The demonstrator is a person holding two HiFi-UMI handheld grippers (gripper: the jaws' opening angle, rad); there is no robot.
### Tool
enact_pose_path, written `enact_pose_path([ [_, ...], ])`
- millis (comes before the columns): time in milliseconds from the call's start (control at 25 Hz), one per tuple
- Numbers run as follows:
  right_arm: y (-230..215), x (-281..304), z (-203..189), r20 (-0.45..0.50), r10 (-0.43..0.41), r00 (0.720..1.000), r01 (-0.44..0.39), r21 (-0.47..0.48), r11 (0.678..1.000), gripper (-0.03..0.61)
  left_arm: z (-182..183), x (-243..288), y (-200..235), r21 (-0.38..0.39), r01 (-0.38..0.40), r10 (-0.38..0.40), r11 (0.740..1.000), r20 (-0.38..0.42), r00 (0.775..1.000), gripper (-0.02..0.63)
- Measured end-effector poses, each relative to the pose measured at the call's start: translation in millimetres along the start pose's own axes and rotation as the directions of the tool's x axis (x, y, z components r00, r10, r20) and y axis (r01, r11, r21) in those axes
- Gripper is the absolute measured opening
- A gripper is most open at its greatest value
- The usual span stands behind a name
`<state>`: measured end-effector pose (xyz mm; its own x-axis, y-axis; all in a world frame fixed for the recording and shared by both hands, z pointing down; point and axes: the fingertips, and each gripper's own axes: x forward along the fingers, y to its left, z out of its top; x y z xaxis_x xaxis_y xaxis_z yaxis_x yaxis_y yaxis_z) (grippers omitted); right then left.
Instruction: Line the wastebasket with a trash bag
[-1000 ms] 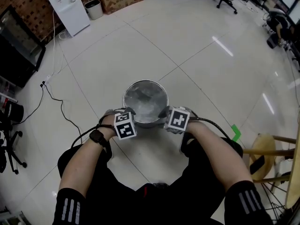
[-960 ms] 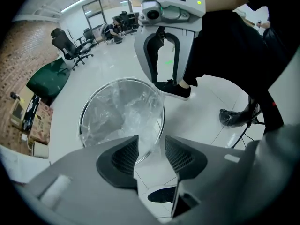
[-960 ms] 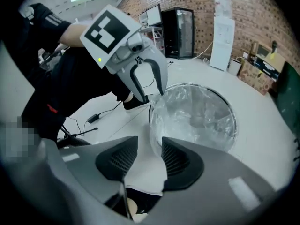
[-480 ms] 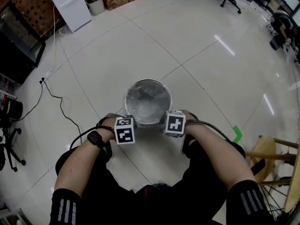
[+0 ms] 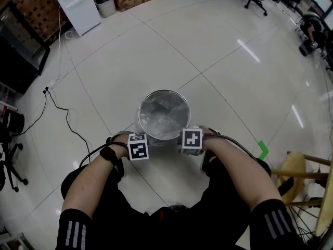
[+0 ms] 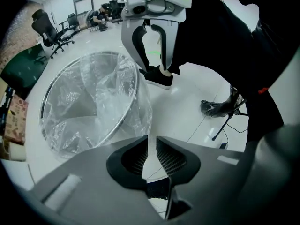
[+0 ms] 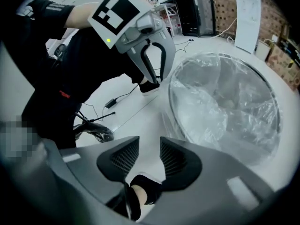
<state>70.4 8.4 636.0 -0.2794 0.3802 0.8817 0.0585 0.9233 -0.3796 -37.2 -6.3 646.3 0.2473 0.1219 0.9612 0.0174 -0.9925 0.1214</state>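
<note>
Wastebasket (image 5: pixel 164 91) near rim hidden | left gripper (image 6: pixel 152 142) just opening slightly, empty | right gripper (image 7: pixel 150 142) released, empty

the wastebasket (image 5: pixel 164 90) blocks the way just ahead, between the left claw (image 6: pixel 152 142) and the right claw (image 7: pixel 149 146). the left claw's jaws have just been opening, with only floor (image 5: pixel 218 61) showing through the slit. there is bare floor beyond, and a stool (image 5: pixel 292 165) well to the right.
</note>
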Motion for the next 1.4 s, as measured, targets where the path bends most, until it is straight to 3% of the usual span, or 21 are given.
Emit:
enact_pose_path([
  [160, 2, -38, 7, 0.071, 0.069, 0.995, -0.069, -0.001, 0.998, 0.149, -8, -20, -3, -0.058, 0.058, -0.056, 0.997, 0.036, 0.998, 0.126],
  [240, -5, -65, 9, 0.129, 0.063, 0.990, -0.067, 0.026, 0.997, 0.150, -13, -37, 3, -0.109, 0.052, -0.046, 0.993, 0.060, 0.997, 0.144],
  [320, -21, -88, 3, 0.154, 0.011, 0.988, -0.020, 0.056, 0.998, 0.152, -21, -53, 22, -0.162, -0.004, 0.017, 0.987, 0.077, 0.997, 0.160],
  [440, -54, -98, -35, 0.077, -0.112, 0.991, 0.103, 0.118, 0.988, 0.169, -38, -61, 55, -0.240, -0.111, 0.131, 0.964, 0.067, 0.989, 0.196],
  [520, -74, -93, -54, 0.058, -0.175, 0.983, 0.163, 0.170, 0.972, 0.244, -46, -55, 69, -0.304, -0.132, 0.163, 0.943, 0.081, 0.983, 0.264],
  [720, -97, -78, -46, 0.174, -0.236, 0.956, 0.191, 0.242, 0.951, 0.384, -48, -35, 86, -0.429, -0.124, 0.199, 0.895, 0.134, 0.971, 0.345],
  [880, -104, -63, -39, 0.197, -0.246, 0.949, 0.198, 0.237, 0.951, 0.415, -38, -23, 88, -0.438, -0.106, 0.199, 0.893, 0.173, 0.965, 0.365],
  [1160, -108, -41, -36, 0.200, -0.237, 0.951, 0.172, 0.295, 0.940, 0.419, -41, -7, 102, -0.455, -0.155, 0.238, 0.877, 0.131, 0.962, 0.368],
  [1320, -118, -26, -43, 0.151, -0.268, 0.951, 0.213, 0.308, 0.927, 0.419, -47, 4, 103, -0.458, -0.165, 0.228, 0.874, 0.086, 0.970, 0.368],
  [1400, -116, -19, -46, 0.123, -0.243, 0.962, 0.196, 0.307, 0.931, 0.419, -48, 7, 102, -0.456, -0.163, 0.221, 0.875, 0.077, 0.972, 0.368],
])
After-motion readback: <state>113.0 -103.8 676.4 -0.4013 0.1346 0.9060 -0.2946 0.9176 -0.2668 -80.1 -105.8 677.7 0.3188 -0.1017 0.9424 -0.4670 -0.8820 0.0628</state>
